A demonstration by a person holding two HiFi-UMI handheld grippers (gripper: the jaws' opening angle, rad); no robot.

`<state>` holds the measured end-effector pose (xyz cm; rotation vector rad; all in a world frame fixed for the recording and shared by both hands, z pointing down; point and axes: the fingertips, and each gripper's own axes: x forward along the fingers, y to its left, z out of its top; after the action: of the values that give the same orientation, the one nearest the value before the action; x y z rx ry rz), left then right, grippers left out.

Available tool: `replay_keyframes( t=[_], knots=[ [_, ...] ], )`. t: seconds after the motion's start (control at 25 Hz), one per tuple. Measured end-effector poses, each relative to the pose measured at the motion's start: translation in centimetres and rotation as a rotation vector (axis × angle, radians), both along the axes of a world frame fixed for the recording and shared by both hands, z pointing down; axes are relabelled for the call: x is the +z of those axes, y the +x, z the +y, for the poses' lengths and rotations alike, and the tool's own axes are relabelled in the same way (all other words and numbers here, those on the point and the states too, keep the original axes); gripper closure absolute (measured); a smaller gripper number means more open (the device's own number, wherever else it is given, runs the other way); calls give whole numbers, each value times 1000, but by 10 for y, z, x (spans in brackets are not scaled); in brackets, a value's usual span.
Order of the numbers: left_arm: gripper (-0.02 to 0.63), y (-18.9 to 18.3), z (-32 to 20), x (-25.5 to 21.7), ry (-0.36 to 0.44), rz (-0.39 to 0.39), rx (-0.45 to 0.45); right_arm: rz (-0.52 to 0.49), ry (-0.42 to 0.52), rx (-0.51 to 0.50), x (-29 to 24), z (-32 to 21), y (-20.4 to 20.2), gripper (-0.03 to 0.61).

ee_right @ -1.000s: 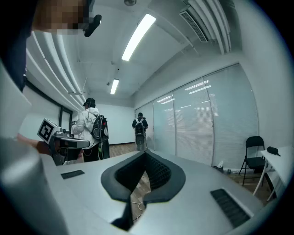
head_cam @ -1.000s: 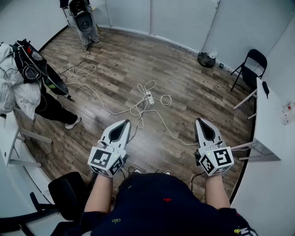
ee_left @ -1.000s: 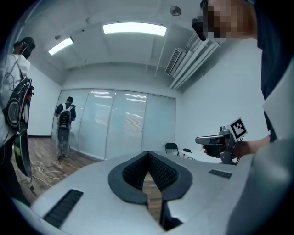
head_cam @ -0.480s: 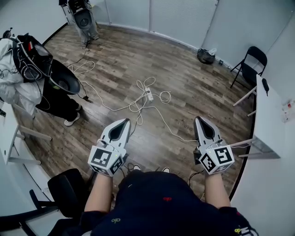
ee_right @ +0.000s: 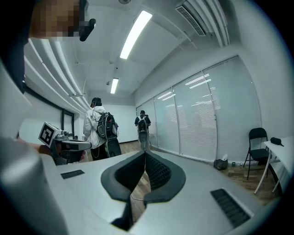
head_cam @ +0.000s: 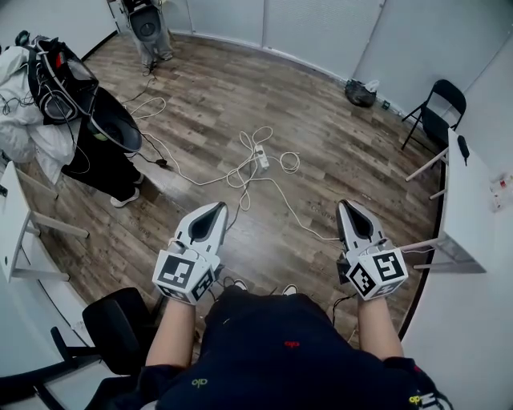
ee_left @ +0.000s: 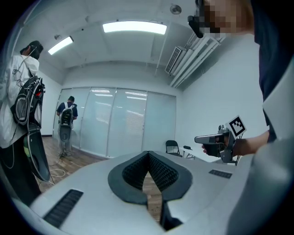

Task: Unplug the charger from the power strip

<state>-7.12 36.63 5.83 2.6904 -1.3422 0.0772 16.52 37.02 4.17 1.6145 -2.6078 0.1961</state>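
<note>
Head view: two grippers. My left gripper (head_cam: 216,210) and right gripper (head_cam: 347,207) are side by side above wood floor (head_cam: 345,152). One white power strip (head_cam: 262,160) lies on floor in tangle of white cable (head_cam: 237,181), well ahead of both, roughly between them. Charger too small to pick out. One folding chair (head_cam: 439,112). Two people: person with backpack (head_cam: 88,120), second person (head_cam: 148,24).

Left gripper view: my fingers (ee_left: 133,172) clenched tip to tip, nothing between.

Right gripper view: my fingers (ee_right: 158,172) clenched too, nothing held.
</note>
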Motion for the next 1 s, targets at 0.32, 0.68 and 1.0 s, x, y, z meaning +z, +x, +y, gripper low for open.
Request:
replay_keyframes(
  t=[0.32,0.68,1.0],
  knots=[
    [594,-56,-8,21,-20,-19,26,18,-18,36,13,-7,-55,557],
    [594,-87,-30,33,-47,-13,44,30,-38,25,27,-28,-92,557],
    [594,-89,-64,36,-53,-30,16,10,-38,-7,33,-81,-92,557]
  ],
)
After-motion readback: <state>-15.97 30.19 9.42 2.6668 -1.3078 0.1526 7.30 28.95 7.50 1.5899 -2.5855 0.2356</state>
